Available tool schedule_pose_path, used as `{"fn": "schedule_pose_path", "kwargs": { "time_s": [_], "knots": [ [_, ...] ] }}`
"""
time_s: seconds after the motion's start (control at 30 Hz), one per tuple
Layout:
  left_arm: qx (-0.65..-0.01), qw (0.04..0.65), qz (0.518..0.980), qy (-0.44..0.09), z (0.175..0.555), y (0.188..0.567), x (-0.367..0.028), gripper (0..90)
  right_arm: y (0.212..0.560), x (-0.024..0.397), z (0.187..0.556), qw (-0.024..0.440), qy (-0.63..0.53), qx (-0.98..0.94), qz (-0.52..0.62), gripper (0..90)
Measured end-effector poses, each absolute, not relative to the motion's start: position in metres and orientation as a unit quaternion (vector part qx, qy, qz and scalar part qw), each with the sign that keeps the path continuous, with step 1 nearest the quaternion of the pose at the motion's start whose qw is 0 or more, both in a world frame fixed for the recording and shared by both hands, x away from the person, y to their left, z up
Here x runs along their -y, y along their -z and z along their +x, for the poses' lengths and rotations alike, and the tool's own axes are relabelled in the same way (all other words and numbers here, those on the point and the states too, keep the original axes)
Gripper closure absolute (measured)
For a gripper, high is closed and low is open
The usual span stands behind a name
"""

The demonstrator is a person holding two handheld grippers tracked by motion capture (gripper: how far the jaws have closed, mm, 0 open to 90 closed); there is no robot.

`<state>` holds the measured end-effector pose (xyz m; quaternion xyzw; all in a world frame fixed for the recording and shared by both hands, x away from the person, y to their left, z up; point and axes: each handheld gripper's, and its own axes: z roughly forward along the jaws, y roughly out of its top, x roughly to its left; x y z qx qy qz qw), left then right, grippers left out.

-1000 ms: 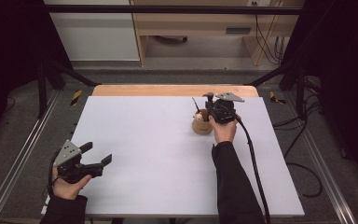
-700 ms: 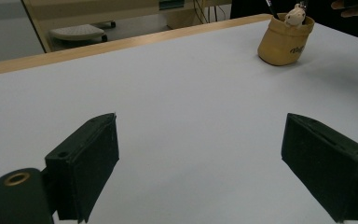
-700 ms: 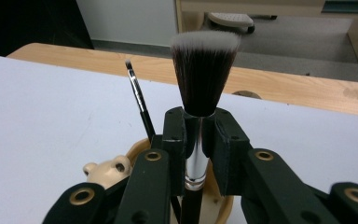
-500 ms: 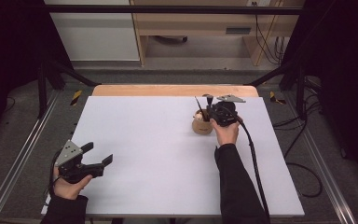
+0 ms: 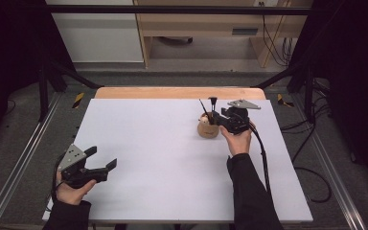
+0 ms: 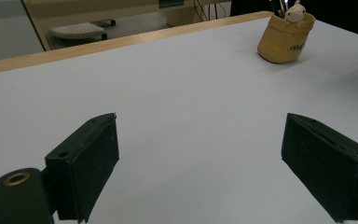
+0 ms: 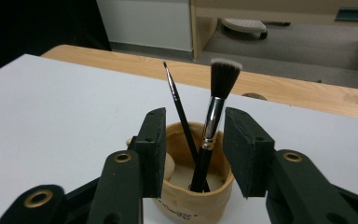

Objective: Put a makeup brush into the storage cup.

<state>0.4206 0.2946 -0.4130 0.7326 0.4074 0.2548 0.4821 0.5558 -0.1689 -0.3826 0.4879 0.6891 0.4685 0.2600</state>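
1. Left hand-held gripper (image 5: 96,168) rests low at the near left corner of the white surface (image 5: 163,158), its jaws wide apart with nothing between them. In the left gripper view its two pads frame bare white, with the tan cup (image 6: 285,38) far off at the upper right.

2. Moving right, the middle of the surface lies bare between the two hands.

3. Toward the far right of the surface stands the tan cup (image 5: 208,128), upright, holding a thin dark brush (image 7: 179,109) that leans to the left and a thicker brush with a flat-topped head (image 7: 214,116) that stands nearly straight. Something pale also sits inside the cup, at its left side.

4. Right hand-held gripper (image 5: 219,119) sits just beside the cup, on its right. In the right gripper view its jaws have just been opening and now stand partly apart on either side of the thick brush's shaft; the pads do not press on it, so the brush stands free in the cup.

5. The step in hand looks like the release of the thick brush into the cup. I judge the next move calls for drawing the right hand-held gripper back without catching either brush or tipping the cup.
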Motion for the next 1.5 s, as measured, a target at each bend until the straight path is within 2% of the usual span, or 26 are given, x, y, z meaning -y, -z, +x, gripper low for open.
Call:
{"fn": "schedule_pose_path", "kwargs": {
  "time_s": [0.63, 0.9, 1.5],
  "knots": [
    [-0.404, 0.487, 0.731, -0.253, 0.42, 0.412, -0.294, 10.0, 0.361, 0.18, 0.508, 0.247, -0.508, -0.701, 0.436, 33.8],
    [-0.404, 0.487, 0.732, -0.254, 0.419, 0.412, -0.293, 9.5, 0.358, 0.19, 0.492, 0.253, -0.515, -0.701, 0.423, 19.2],
    [-0.406, 0.486, 0.731, -0.255, 0.419, 0.412, -0.294, 8.9, 0.368, 0.213, 0.457, 0.258, -0.525, -0.701, 0.408, 9.6]
  ]
}}
